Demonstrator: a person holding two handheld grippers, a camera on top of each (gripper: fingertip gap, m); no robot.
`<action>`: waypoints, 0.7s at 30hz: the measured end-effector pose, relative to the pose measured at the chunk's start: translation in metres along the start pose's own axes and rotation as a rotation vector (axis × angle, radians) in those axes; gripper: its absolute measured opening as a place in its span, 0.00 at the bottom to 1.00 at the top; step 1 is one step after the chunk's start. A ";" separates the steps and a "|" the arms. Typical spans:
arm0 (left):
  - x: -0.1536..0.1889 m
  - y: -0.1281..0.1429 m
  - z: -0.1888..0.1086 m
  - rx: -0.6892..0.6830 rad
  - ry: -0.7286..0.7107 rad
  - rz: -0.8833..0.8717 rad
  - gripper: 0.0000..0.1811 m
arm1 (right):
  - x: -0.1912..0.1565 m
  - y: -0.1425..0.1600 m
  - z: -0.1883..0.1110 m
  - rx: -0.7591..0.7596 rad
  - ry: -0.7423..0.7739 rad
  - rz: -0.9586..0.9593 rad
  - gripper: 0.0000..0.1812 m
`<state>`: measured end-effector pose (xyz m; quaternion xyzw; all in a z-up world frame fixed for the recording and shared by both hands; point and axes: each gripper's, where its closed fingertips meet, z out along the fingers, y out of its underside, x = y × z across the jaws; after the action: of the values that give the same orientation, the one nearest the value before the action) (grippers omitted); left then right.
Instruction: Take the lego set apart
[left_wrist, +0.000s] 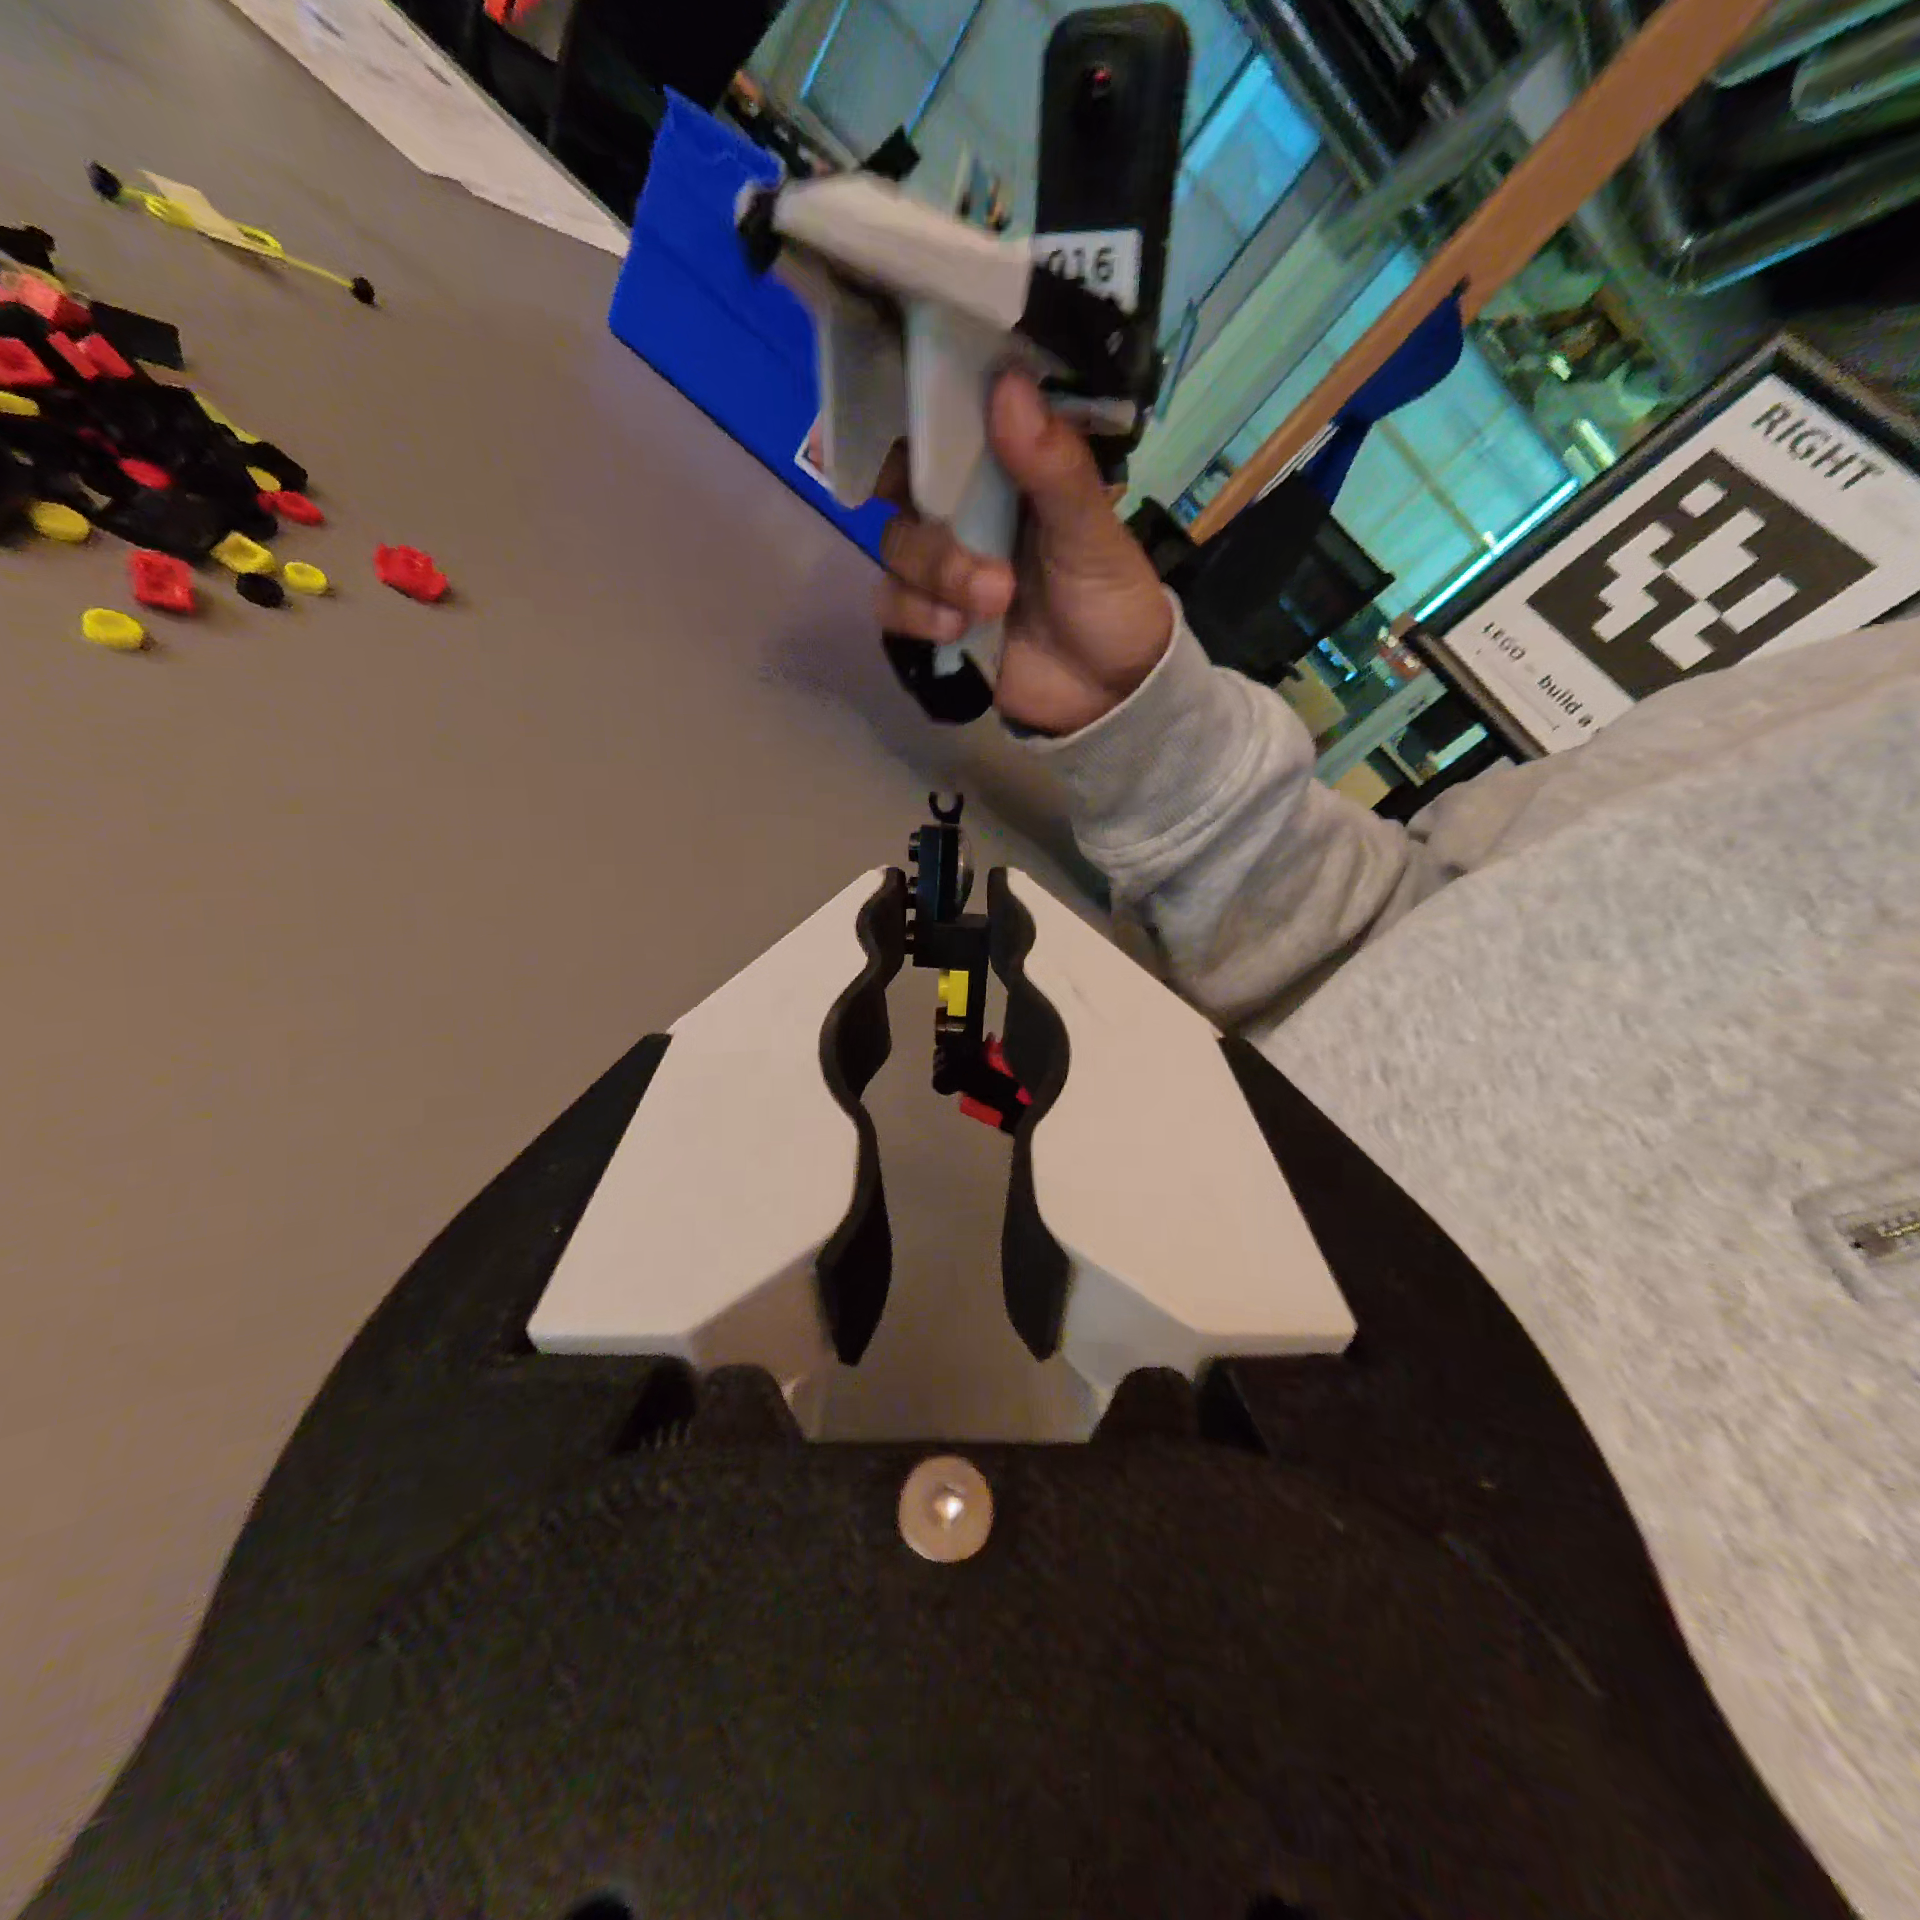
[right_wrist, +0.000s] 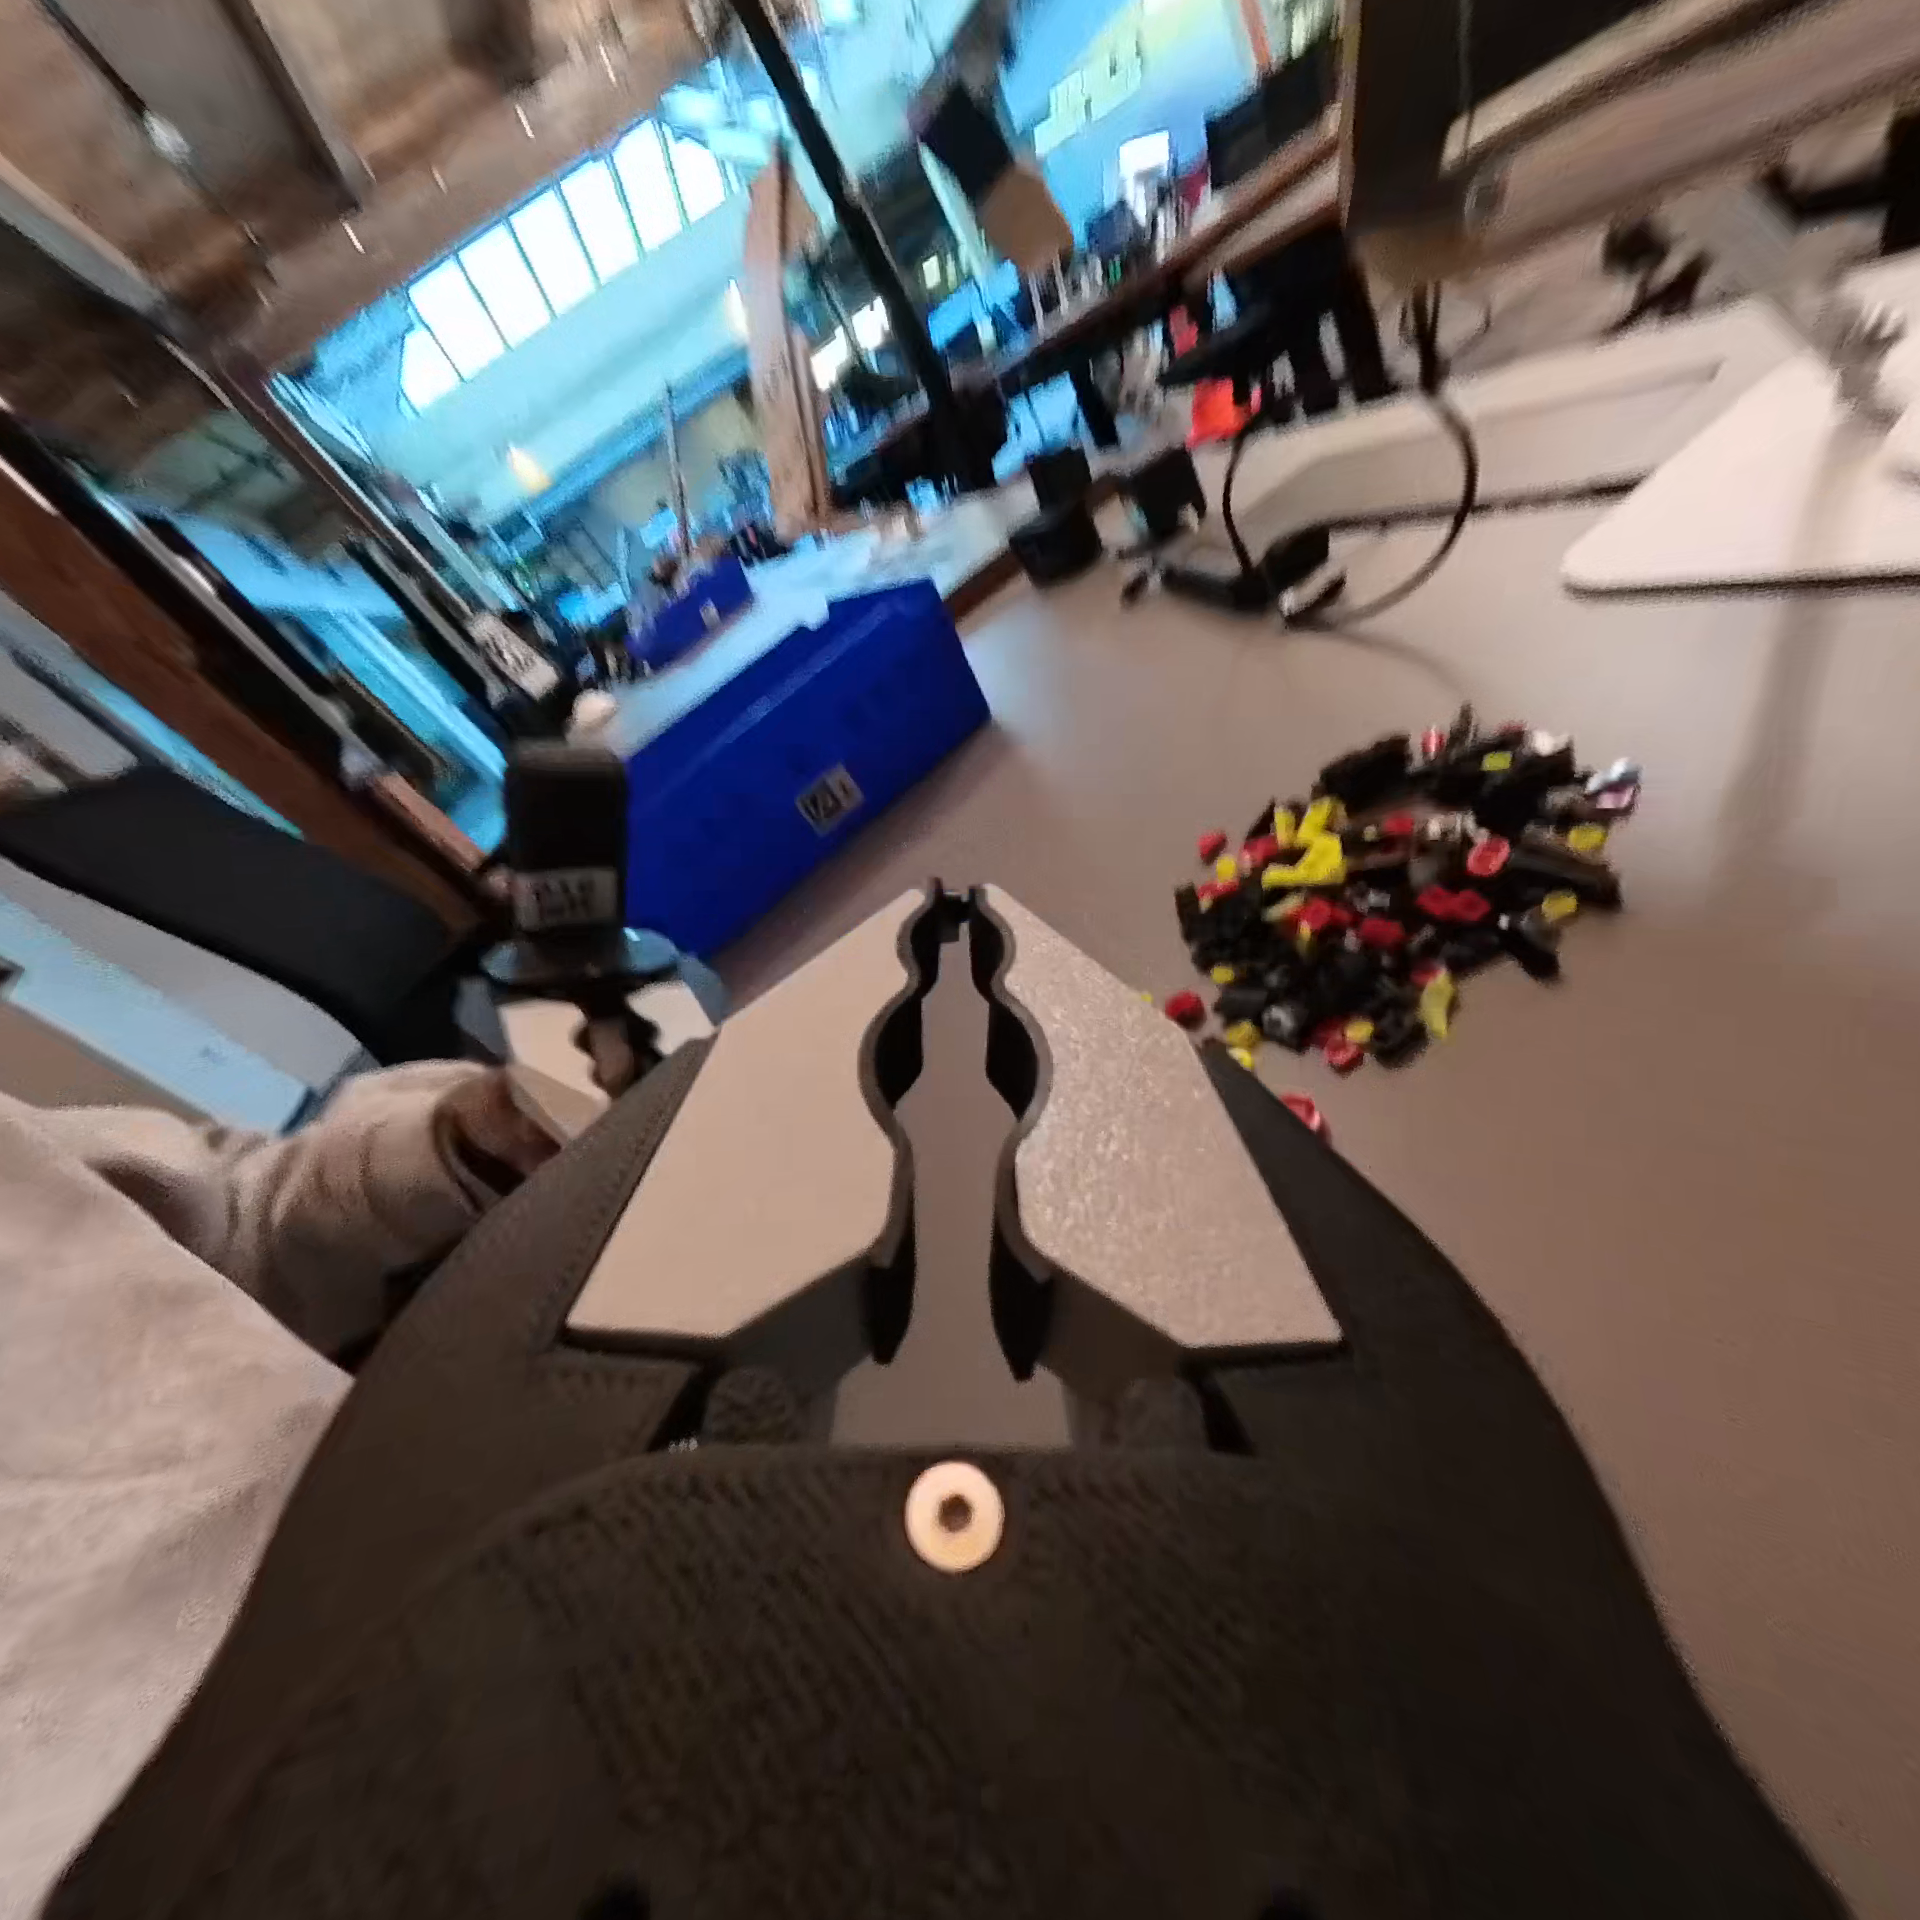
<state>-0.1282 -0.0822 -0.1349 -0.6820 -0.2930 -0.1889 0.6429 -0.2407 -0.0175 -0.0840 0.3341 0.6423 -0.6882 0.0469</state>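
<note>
1. Between the fingers of the left tongs, held above the table, sits what is left of the lego set: a narrow black sub-assembly with yellow and red parts. The left tongs pinch it near the tips only. Risk: the grip area is small, so a sideways pull could pivot the piece or drop it.
2. A small black clip end projects beyond the left fingertips. Risk: a thin projecting part may snap off uncontrolled under a hard pull and fly away from the table.
3. The right tongs are nearly pressed together, and a tiny dark fragment appears to be pinched at the tips; blur prevents confirmation. Risk: a piece this small can slip out unnoticed during transfer.
4. In the left wrist view, the right tongs are raised well apart from the sub-assembly, and the picture is motion-blurred. Risk: fast movement reduces placement accuracy.
5. Farther out on the table lies the pile of loose bricks, with strays scattered around it. Risk: a release short of the pile adds strays that may roll.
6. Beyond the pile stands a blue box. Risk: a wide swing could strike it.
</note>
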 end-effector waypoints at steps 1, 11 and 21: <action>0.000 -0.001 -0.001 0.009 0.005 -0.009 0.08 | 0.007 0.012 0.009 -0.062 0.017 0.000 0.01; -0.001 0.000 0.000 0.001 -0.002 -0.006 0.08 | 0.088 0.036 0.073 -0.357 0.257 -0.183 0.01; -0.002 -0.001 -0.002 0.013 0.023 -0.042 0.08 | 0.045 0.015 0.050 -0.219 0.181 -0.126 0.17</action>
<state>-0.1300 -0.0845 -0.1347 -0.6692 -0.3010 -0.2081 0.6467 -0.2881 -0.0493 -0.1230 0.3467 0.7347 -0.5829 -0.0181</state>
